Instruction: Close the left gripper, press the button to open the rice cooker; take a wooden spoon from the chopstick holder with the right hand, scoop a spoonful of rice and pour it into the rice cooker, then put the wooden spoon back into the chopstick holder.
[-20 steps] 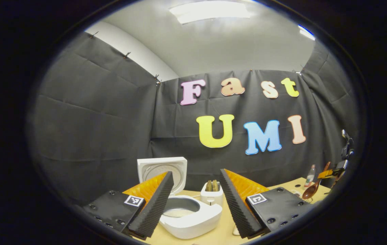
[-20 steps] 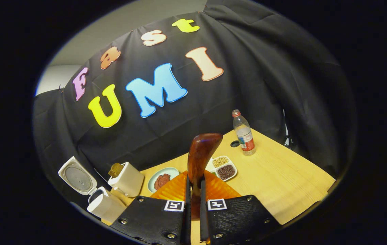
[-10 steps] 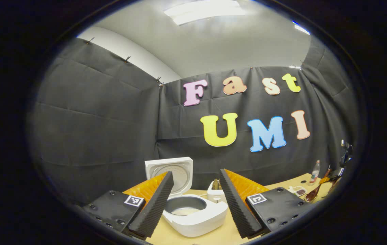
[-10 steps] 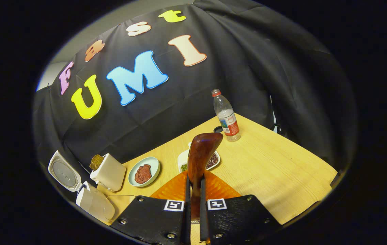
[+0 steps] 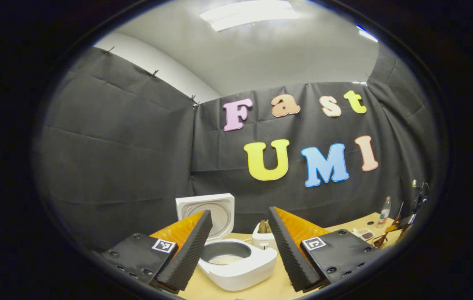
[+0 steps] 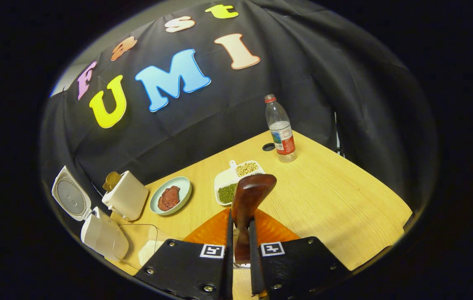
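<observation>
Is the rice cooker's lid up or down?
Up. The rice cooker lid stands raised, and the inner pot shows.

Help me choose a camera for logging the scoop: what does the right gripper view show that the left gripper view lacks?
The right gripper view adds the round pale-green plate of red-brown food, the clear container of white rice, and a close look at the right gripper shut on the brown wooden spoon. The left gripper view adds the open left gripper, the grey inner pot and the ceiling light. Shared: the open white rice cooker, white chopstick holder, clear plastic bottle, wooden table.
</observation>
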`<state>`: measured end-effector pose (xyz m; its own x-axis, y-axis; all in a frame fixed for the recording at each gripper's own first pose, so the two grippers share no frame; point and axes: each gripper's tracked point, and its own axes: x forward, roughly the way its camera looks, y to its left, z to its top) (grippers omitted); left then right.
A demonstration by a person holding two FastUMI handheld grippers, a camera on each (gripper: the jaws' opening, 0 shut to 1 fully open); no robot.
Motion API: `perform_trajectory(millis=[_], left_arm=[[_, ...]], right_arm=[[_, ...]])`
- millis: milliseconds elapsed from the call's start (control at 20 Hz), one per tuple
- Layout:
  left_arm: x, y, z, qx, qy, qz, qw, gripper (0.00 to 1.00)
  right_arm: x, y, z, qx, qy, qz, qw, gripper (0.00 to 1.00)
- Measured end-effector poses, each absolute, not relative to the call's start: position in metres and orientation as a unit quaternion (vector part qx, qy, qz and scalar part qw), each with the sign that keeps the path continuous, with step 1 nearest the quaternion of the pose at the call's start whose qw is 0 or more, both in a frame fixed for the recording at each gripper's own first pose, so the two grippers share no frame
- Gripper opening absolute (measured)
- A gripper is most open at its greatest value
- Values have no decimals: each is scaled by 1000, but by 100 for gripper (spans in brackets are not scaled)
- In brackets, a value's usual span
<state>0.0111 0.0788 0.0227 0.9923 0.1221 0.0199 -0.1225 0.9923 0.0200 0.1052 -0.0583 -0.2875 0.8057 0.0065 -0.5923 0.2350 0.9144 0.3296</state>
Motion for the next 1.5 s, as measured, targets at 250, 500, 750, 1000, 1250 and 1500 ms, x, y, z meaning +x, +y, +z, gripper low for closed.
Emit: perform_trajectory(millis=[250, 500, 750, 1000, 1250, 1500], left_arm=[[21, 78, 18, -2, -9, 56, 998, 94], [33, 87, 11, 0, -3, 56, 998, 94], [49, 109, 2, -13, 1, 60, 998, 91], [81, 150, -1, -6, 2, 73, 997, 91], [129, 201, 6, 7, -8, 92, 996, 91], [186, 238, 18, 29, -16, 104, 994, 91]], right_arm=[[96, -83, -267, 142, 282, -81, 945, 70], [84, -101, -222, 78, 229, -108, 964, 98], [76, -73, -156, 48, 179, -78, 980, 98], [65, -37, -108, 26, 136, -61, 988, 98], [58, -7, -88, 14, 113, -62, 992, 98], [51, 18, -71, 2, 96, -70, 993, 98]])
